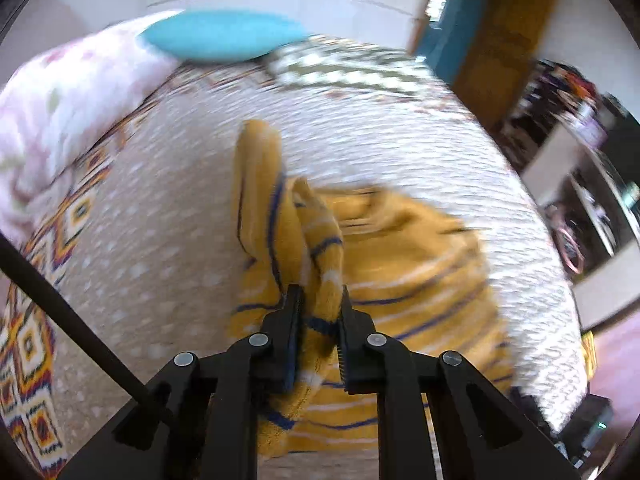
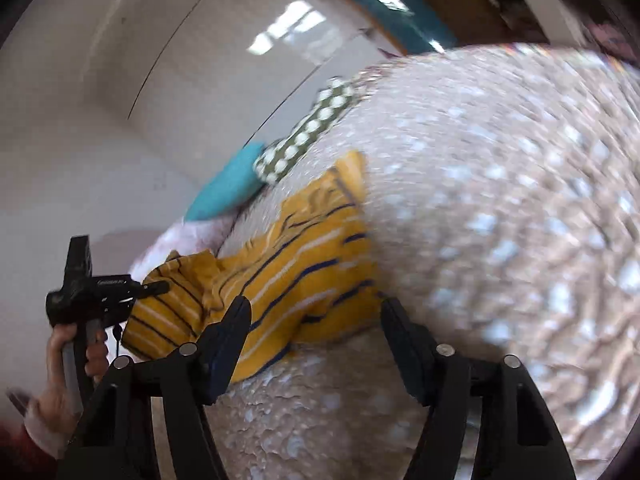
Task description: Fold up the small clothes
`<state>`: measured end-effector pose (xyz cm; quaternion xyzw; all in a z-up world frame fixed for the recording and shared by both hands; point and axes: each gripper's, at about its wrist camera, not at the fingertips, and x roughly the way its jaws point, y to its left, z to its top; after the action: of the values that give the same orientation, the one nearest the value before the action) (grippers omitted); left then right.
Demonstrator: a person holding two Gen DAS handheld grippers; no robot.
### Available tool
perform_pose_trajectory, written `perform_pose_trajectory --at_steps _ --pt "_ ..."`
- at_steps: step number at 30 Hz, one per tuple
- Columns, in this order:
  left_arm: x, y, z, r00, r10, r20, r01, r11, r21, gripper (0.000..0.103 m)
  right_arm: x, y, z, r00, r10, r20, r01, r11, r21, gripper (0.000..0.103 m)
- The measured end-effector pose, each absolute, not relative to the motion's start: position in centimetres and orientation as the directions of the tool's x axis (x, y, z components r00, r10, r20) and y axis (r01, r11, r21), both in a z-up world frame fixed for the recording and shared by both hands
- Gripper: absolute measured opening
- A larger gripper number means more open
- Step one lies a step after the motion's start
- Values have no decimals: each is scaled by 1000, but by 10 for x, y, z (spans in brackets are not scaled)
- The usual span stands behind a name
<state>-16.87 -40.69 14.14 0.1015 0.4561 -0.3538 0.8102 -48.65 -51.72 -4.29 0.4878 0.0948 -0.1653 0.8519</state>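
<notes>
A small yellow garment (image 1: 400,248) with blue and white stripes lies crumpled on the patterned bedspread (image 1: 168,208). My left gripper (image 1: 318,300) is shut on a bunched fold of the garment and lifts it off the bed. In the right wrist view the same garment (image 2: 296,264) lies just ahead of my right gripper (image 2: 314,312), which is open and empty, its jaws wide apart over the garment's near edge. The left gripper (image 2: 154,289) shows at the left of that view, held in a hand, against the garment's far end. Both views are blurred.
A turquoise pillow (image 1: 224,40) and a green-and-white checked cushion (image 1: 340,68) lie at the bed's far end. A pink floral quilt (image 1: 60,112) is heaped at the left. A cluttered shelf unit (image 1: 580,168) stands to the right of the bed.
</notes>
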Motion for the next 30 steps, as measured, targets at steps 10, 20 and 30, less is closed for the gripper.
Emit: perform_pose_trajectory --at_steps 10,20,30 --pt "-253 -534 116 127 -521 -844 811 544 -214 5 -496 -521 -48 952 -148 -267 306 456 836 66" --pt "-305 -430 153 317 -604 -731 857 513 -52 84 -494 -518 -47 946 -148 -287 323 473 820 67" --pt "-241 -297 52 486 -371 -791 653 756 47 87 -468 -504 11 913 -106 -394 373 607 702 69"
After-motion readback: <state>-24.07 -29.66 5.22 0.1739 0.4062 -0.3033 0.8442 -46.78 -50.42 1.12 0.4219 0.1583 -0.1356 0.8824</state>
